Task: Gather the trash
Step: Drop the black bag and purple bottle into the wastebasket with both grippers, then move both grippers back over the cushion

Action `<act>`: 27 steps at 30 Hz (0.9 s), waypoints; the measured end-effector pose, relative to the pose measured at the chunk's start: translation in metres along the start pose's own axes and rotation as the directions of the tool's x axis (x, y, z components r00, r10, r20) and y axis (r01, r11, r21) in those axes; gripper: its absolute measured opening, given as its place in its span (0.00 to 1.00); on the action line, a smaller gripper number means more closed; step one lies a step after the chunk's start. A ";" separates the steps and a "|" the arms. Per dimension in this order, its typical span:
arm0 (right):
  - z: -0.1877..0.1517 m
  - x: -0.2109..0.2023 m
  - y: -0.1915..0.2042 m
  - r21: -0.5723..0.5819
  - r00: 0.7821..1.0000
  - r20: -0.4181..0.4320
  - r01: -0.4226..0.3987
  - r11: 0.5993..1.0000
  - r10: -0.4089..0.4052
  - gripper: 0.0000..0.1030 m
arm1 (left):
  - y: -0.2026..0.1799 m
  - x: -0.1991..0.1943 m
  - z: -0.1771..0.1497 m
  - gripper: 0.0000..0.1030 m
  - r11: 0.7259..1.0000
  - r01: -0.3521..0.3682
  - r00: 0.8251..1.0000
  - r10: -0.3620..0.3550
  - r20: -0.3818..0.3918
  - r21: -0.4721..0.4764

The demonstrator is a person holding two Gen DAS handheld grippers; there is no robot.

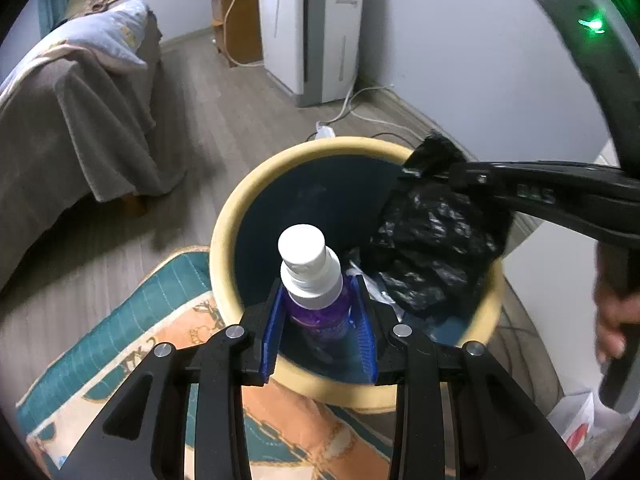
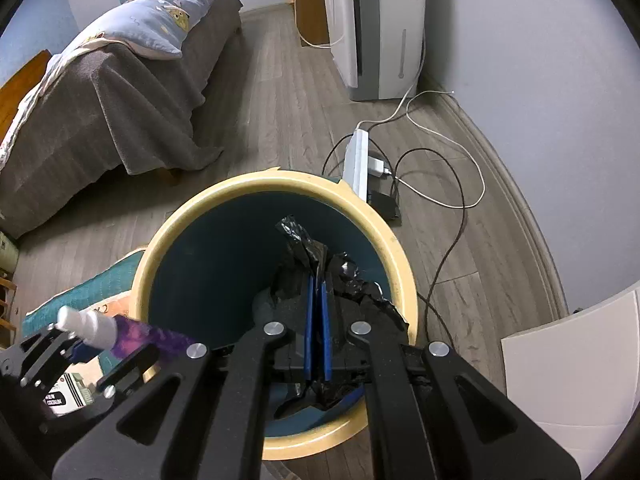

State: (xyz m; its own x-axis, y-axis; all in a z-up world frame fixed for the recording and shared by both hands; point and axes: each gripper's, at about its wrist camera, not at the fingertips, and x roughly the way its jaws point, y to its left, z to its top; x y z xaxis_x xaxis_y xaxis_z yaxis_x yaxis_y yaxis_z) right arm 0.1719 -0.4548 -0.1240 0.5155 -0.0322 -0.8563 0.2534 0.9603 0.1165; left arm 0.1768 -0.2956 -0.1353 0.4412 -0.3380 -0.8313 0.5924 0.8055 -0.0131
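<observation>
A round bin with a cream rim (image 1: 240, 200) (image 2: 384, 232) and dark teal inside stands on the wood floor. My left gripper (image 1: 320, 292) is shut on a purple bottle with a white cap (image 1: 316, 280), held over the bin's near rim. That bottle (image 2: 120, 330) and left gripper (image 2: 76, 350) show at the lower left of the right wrist view. My right gripper (image 2: 318, 288) is shut on a crumpled black plastic bag (image 2: 356, 284), just above the bin's opening. The bag (image 1: 432, 248) hangs over the bin's right side, with the right gripper (image 1: 444, 170) pinching its top.
A bed with a grey blanket (image 1: 80, 120) (image 2: 120, 108) stands left. A patterned rug (image 1: 160, 340) lies beside the bin. A white appliance (image 2: 376, 28), a power strip (image 2: 356, 160) and cables (image 2: 460, 184) lie beyond the bin by the wall. A white panel (image 2: 572, 360) is at right.
</observation>
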 end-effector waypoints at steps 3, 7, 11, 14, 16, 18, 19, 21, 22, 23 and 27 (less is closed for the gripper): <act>0.001 0.000 0.002 -0.009 1.000 0.011 -0.008 1.000 0.008 0.03 | -0.003 0.006 0.001 0.33 0.998 -0.038 0.999 0.038 -0.007 0.043; 0.002 -0.005 0.001 0.001 0.999 0.044 -0.021 1.000 0.021 0.05 | 0.001 0.006 0.001 0.36 0.998 -0.048 0.999 0.049 -0.004 0.036; 0.002 -0.007 0.000 0.009 0.998 0.056 -0.026 1.000 0.025 0.33 | 0.002 0.001 0.002 0.56 0.998 -0.063 0.998 0.063 0.026 0.028; 0.004 -0.009 0.000 0.013 0.998 0.063 -0.016 1.000 0.015 0.41 | 0.002 -0.003 0.000 0.59 0.997 -0.067 0.997 0.066 0.036 0.032; 0.005 -0.010 -0.001 0.022 0.998 0.063 -0.011 1.000 0.010 0.45 | 0.003 -0.005 -0.002 0.69 0.997 -0.075 0.996 0.073 0.046 0.029; 0.006 -0.012 -0.002 0.031 0.998 0.065 -0.011 0.999 0.009 0.55 | 0.004 -0.009 -0.004 0.78 0.996 -0.089 0.994 0.088 0.060 0.020; 0.007 -0.014 -0.001 0.033 0.998 0.068 -0.009 0.999 0.007 0.58 | 0.004 -0.011 -0.004 0.81 0.996 -0.092 0.994 0.091 0.067 0.013; 0.009 -0.020 -0.001 0.037 0.997 0.082 -0.003 0.999 0.000 0.76 | 0.008 -0.020 -0.007 0.92 0.994 -0.106 0.990 0.107 0.089 -0.015; 0.009 -0.024 0.000 0.041 0.996 0.092 -0.002 0.999 -0.001 0.79 | 0.010 -0.023 -0.008 0.92 0.994 -0.109 0.989 0.111 0.099 -0.027; 0.011 -0.030 0.000 0.047 0.994 0.106 0.001 0.999 -0.006 0.84 | 0.013 -0.031 -0.010 0.93 0.993 -0.112 0.987 0.117 0.112 -0.048; 0.012 -0.048 -0.001 0.066 0.990 0.141 0.000 0.998 -0.009 0.94 | 0.023 -0.055 -0.017 0.94 0.988 -0.132 0.980 0.142 0.137 -0.075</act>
State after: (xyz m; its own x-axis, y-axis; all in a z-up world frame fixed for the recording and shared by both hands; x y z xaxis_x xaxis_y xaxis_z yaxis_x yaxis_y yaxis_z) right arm 0.1568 -0.4575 -0.0773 0.6235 -0.0799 -0.7778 0.3068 0.9400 0.1493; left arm 0.1548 -0.2507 -0.0992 0.6086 -0.2836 -0.7411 0.4765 0.8774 0.0555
